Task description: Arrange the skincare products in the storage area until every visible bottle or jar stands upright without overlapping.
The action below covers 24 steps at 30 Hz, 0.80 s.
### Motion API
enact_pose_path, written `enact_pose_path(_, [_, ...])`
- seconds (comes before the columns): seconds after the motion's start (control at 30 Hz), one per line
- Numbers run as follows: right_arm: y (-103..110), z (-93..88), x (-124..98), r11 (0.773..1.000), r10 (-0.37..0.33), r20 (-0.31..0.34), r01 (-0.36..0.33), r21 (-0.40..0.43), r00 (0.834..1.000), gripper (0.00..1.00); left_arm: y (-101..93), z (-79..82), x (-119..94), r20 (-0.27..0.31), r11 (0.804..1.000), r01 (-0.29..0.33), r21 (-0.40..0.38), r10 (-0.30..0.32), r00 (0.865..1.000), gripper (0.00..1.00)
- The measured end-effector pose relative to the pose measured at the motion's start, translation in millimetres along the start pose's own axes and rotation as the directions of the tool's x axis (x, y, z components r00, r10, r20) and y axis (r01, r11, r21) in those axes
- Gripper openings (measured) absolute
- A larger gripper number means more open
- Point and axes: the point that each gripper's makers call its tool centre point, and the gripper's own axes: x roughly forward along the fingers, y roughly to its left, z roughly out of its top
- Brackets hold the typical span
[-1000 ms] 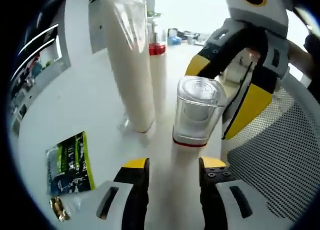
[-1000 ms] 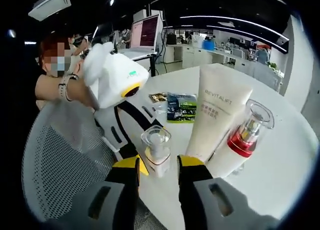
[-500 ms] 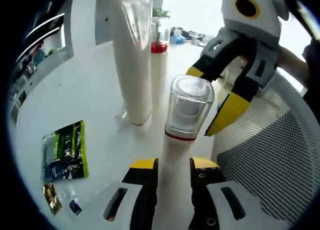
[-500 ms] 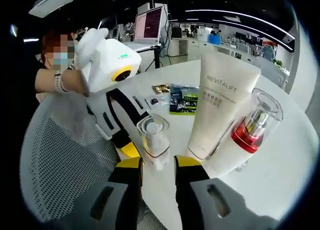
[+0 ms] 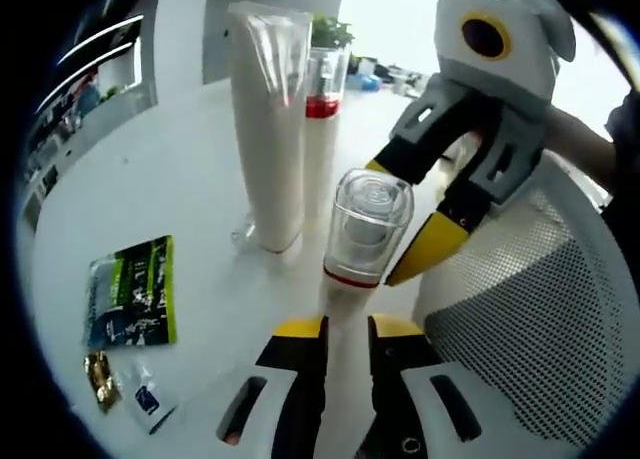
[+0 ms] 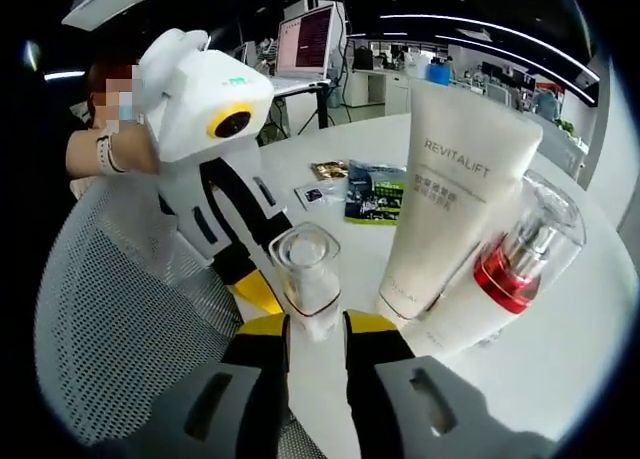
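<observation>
Both grippers have closed in on the small clear-capped bottle [image 5: 362,247] over the last second; the left gripper [image 5: 346,331] had its jaws well apart around the bottle's white body a second ago and now has them drawn close against it, and the right gripper [image 6: 316,327] has narrowed in the same way, its yellow tips now hugging the bottle [image 6: 309,287] from the opposite side. In the left gripper view the right gripper [image 5: 405,219] reaches in from the right with its jaws straddling the clear cap; in the right gripper view the left gripper [image 6: 245,274] comes in from the left beside the bottle. It stands upright on the white table [image 5: 150,189], near the edge by the mesh chair [image 5: 530,309], with the tall white tube [image 5: 268,129] and the red-collared pump bottle [image 5: 322,109] upright just behind it (those two stand very close together, possibly touching). My reading is that the bottle is being steadied or handed over; all three products look upright, so the arranging seems nearly done. A green sachet [image 5: 131,292] and small wrappers [image 5: 120,389] lie flat, well apart.
</observation>
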Motion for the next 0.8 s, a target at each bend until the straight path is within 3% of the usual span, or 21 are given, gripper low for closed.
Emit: enact_pose_path(0.8, [-8.1, -10.9, -1.5, 1.000, 0.010, -0.037, -0.009, 0.029, 0.999, 0.13, 3.4, 7.5, 17.2, -0.062, 0.999, -0.034, 0.015, 0.035, 0.997, 0.06])
